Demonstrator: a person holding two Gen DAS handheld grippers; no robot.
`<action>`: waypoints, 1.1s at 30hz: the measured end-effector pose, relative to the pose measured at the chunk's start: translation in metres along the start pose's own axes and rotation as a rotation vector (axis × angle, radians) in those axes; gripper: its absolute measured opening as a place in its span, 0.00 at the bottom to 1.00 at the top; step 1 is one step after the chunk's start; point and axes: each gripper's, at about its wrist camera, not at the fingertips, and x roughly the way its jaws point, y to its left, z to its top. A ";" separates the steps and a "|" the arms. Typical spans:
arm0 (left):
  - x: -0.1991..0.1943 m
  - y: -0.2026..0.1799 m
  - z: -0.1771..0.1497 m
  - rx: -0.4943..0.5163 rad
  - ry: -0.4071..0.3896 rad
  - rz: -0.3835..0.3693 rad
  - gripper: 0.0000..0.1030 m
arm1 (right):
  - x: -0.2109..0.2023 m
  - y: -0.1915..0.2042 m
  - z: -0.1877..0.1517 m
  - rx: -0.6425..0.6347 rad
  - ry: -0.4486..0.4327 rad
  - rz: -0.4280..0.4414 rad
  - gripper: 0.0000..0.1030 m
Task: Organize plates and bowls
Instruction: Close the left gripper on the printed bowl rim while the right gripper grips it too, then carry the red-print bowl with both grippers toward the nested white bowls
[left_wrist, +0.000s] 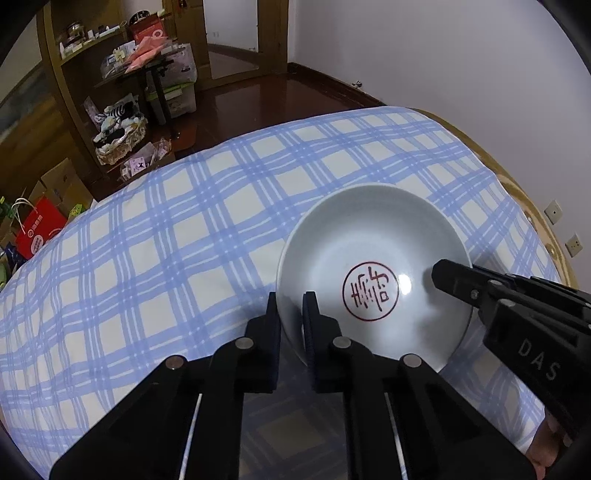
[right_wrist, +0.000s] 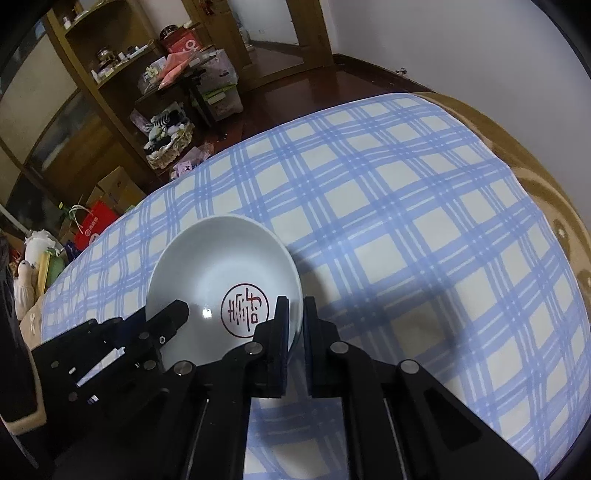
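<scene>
- Bed (left_wrist: 147, 229), largest thing in view: covered by a blue-and-white plaid sheet (right_wrist: 406, 221), filling the middle of both wrist views.
- Wooden shelf unit (left_wrist: 74, 74) at 11 o'clock in the left wrist view, cluttered with small items; dark wood floor (left_wrist: 258, 99) beyond the bed at 12 o'clock.
- Red paper bag (left_wrist: 40, 232) on the floor at 9 o'clock, among cardboard boxes.
- White bowl (left_wrist: 373, 258) sits upright on the plaid sheet, a red round seal mark (left_wrist: 370, 291) printed at its bottom. In the left wrist view it lies just right of centre; in the right wrist view, at 8 o'clock from centre.
- Left claw (left_wrist: 291, 299): jaws drawn together and clamped on the bowl's rim at its 8 o'clock edge, one finger outside the wall, one inside.
- Right claw (right_wrist: 293, 306): jaws likewise clamped on the bowl's rim, at its 4 o'clock edge in the right wrist view, wall pinched between the pads.
- The two claws grip opposite sides of the same bowl.
</scene>
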 end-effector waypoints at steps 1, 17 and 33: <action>-0.001 0.001 0.000 -0.004 0.002 -0.002 0.11 | -0.001 0.000 -0.001 0.004 -0.004 0.002 0.07; -0.035 0.012 -0.012 -0.037 0.009 -0.026 0.09 | -0.028 0.013 -0.019 -0.036 -0.018 0.013 0.07; -0.099 0.027 -0.041 -0.066 -0.014 0.002 0.10 | -0.084 0.045 -0.048 -0.072 -0.046 0.035 0.07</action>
